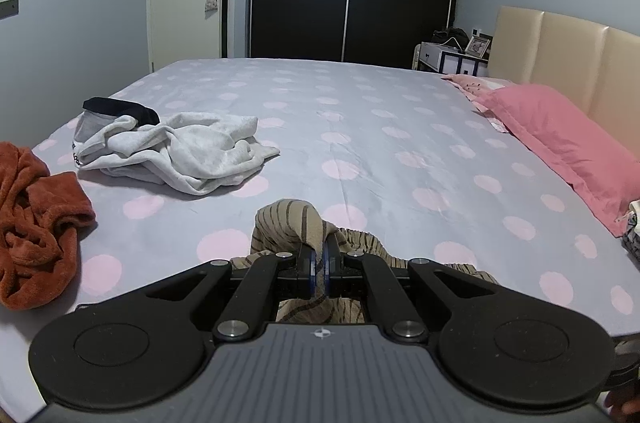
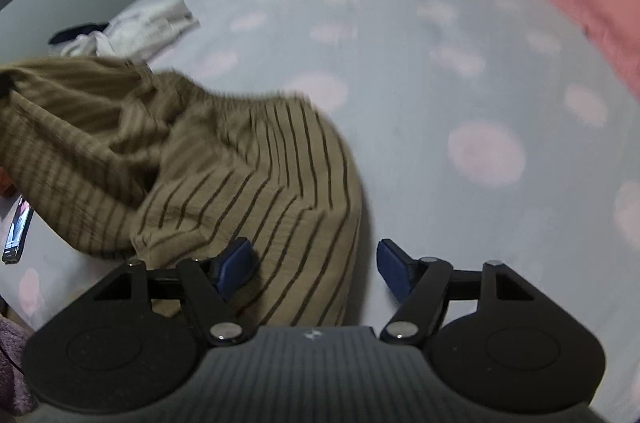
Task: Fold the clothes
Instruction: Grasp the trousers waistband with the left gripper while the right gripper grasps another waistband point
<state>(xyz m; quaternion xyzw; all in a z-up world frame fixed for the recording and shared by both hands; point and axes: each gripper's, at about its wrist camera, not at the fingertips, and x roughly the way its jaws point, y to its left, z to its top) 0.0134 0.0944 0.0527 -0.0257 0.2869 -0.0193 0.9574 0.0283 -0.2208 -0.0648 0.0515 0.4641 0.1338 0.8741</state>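
Observation:
A tan garment with dark stripes (image 2: 224, 159) lies bunched on the bed near its front edge. My left gripper (image 1: 319, 259) is shut on a fold of this striped garment (image 1: 286, 227), which humps up over the fingertips. My right gripper (image 2: 316, 265) is open, its blue pads (image 2: 236, 263) low over the garment's near right edge; the left pad touches the cloth, the right pad is over bare sheet. The right wrist view is blurred by motion.
The bed sheet (image 1: 360, 127) is grey with pink dots. A crumpled white-and-black garment (image 1: 172, 147) lies at the left, a rust-orange one (image 1: 36, 223) at the left edge. Pink pillows (image 1: 560, 139) line the headboard at right. A phone (image 2: 16, 229) lies by the bed's left edge.

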